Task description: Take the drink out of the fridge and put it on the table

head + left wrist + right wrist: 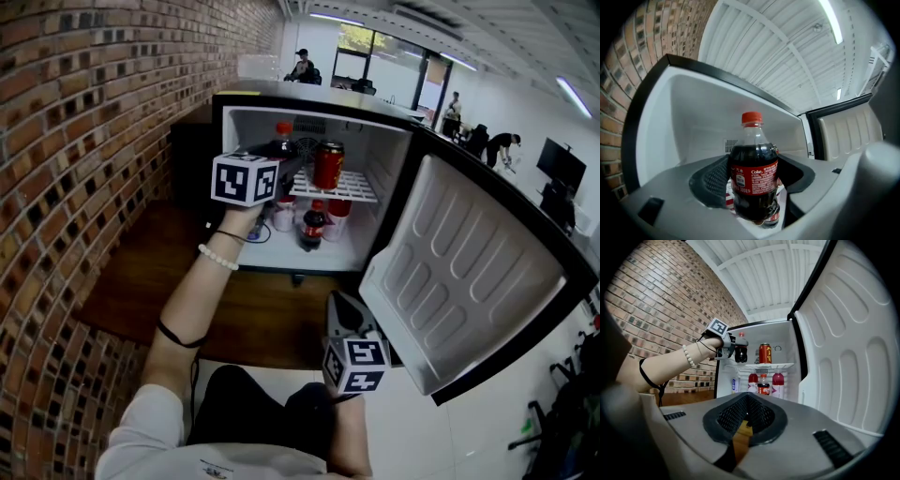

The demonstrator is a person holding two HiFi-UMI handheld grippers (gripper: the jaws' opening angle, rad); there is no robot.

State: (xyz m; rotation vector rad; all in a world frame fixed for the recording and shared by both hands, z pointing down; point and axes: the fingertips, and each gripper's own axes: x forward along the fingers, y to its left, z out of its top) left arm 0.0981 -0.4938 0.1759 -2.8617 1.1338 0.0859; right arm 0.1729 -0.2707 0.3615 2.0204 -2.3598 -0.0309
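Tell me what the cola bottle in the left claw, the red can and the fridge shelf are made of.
The dark cola bottle with red cap: clear, glossy plastic, judging by its see-through neck. The red can: probably painted metal, smooth and shiny. The white wire shelf: likely coated metal, a grid of thin parallel bars.

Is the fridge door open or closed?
Open. The door hangs wide out to the right, and you can see the can standing inside the fridge.
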